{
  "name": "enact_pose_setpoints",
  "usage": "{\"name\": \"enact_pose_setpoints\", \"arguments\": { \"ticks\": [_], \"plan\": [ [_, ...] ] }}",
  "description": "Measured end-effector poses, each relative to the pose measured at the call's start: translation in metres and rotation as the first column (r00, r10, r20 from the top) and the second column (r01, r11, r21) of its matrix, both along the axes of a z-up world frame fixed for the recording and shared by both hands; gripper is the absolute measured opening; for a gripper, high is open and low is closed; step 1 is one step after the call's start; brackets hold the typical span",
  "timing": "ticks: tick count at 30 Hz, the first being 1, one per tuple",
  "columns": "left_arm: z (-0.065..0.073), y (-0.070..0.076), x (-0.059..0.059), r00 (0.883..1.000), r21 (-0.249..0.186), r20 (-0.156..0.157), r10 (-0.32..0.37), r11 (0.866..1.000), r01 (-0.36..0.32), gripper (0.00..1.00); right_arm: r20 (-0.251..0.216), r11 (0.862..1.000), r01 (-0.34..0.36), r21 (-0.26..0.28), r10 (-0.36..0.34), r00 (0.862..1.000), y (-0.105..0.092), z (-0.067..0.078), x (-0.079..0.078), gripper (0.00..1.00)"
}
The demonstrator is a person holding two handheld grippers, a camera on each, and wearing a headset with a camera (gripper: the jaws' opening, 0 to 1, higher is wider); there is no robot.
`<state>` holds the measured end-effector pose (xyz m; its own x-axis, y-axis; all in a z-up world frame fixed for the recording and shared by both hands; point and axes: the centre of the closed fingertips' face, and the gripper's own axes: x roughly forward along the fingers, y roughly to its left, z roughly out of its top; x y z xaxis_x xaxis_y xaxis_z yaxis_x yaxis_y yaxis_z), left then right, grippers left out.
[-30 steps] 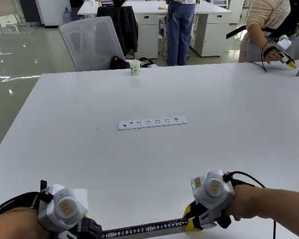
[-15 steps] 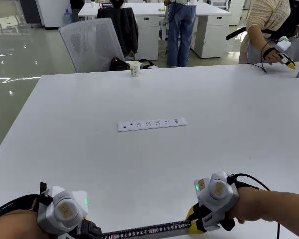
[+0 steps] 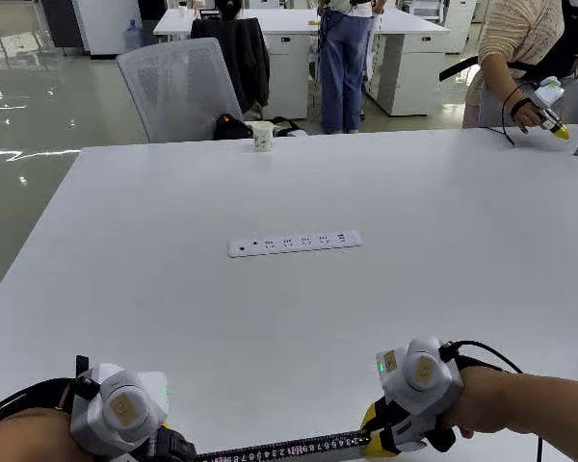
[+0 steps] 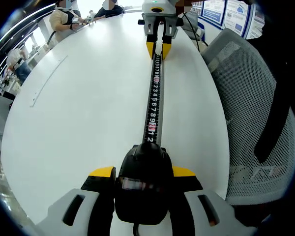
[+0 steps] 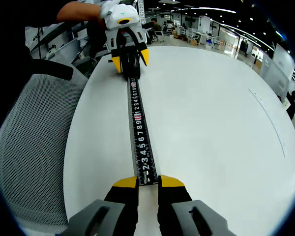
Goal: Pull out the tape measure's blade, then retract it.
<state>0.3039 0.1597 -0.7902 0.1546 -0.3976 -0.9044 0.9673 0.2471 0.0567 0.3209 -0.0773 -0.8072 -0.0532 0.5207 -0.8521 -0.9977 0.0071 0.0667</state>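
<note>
**Tape stretched between both tools**

Here's the left tool [image 4: 143, 173], clamped tight around the black case [image 4: 142, 189], which sits squarely between the yellow-tipped jaws. Out of the case's mouth runs the blade [image 4: 155, 98], dark with pale numerals, flat and straight along the near edge of the white tabletop [image 3: 299, 318].

At the other end is the right tool [image 5: 147, 182], its jaws pinched on the very tip of the blade. From the right gripper view the numbers climb away from the jaws towards the left tool at the far end.

In the head view the two tools sit low at the bottom edge, well apart, with the blade spanning the gap between them. The case is tucked under the left tool there and hard to make out.

Further up the tabletop, a white power strip [image 3: 294, 242] lies near the middle, and a small cup [image 3: 262, 134] stands at the far edge.
</note>
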Motion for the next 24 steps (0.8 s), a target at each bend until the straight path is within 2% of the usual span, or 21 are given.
{"name": "enact_pose_setpoints", "arguments": {
  "ticks": [6,13,24],
  "plan": [
    [0.0003,-0.0020,0.0010,1.000,0.004,0.017,-0.006,1.000,0.006,0.37,0.006,1.000,-0.001,-0.003,0.001,1.000,0.0005,-0.0002,0.0005,0.12],
    [0.0004,-0.0013,0.0010,1.000,0.018,0.013,-0.015,1.000,0.015,0.37,-0.004,1.000,-0.004,-0.011,0.003,1.000,0.0004,-0.0005,0.0009,0.12],
    [0.0064,-0.0003,0.0015,1.000,0.006,-0.003,-0.003,1.000,0.003,0.35,0.000,1.000,0.003,-0.015,-0.003,1.000,0.0014,-0.0003,0.0000,0.13]
  ]
}}
